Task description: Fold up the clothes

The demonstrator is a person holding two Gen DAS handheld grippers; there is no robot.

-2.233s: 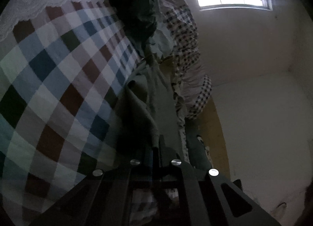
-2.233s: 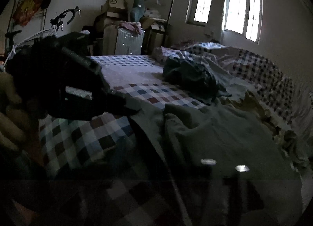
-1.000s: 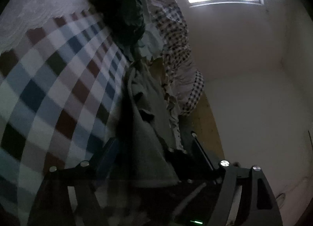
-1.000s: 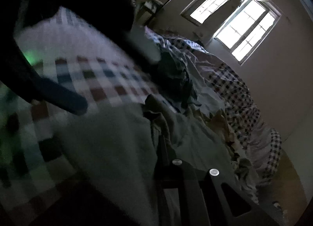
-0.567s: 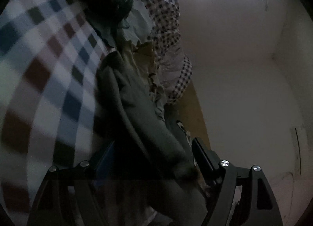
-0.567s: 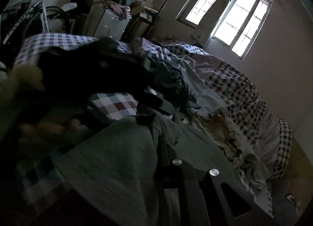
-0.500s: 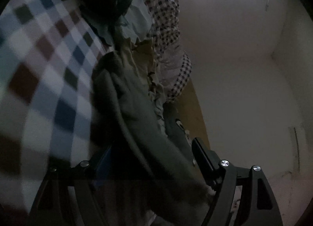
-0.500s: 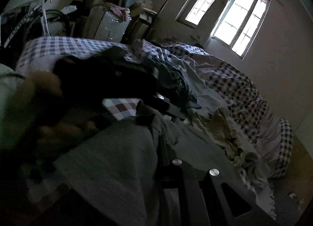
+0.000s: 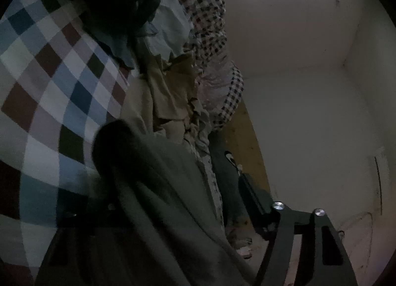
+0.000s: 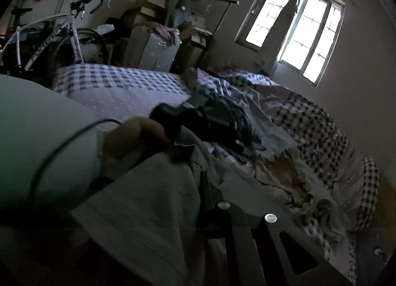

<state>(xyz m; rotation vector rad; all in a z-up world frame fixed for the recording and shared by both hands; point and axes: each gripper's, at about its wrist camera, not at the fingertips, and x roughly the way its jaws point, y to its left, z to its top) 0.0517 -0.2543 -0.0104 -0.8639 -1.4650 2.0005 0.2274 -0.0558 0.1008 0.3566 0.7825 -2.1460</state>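
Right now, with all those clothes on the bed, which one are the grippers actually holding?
The grey-green garment, in the foreground of both views. The dark bundle and the yellowish ruffled piece lie untouched farther up the bed.

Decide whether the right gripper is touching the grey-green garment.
Touching. In the right wrist view the grey-green garment lies pinched against the right gripper, its cloth running straight into the closed fingers with no gap.
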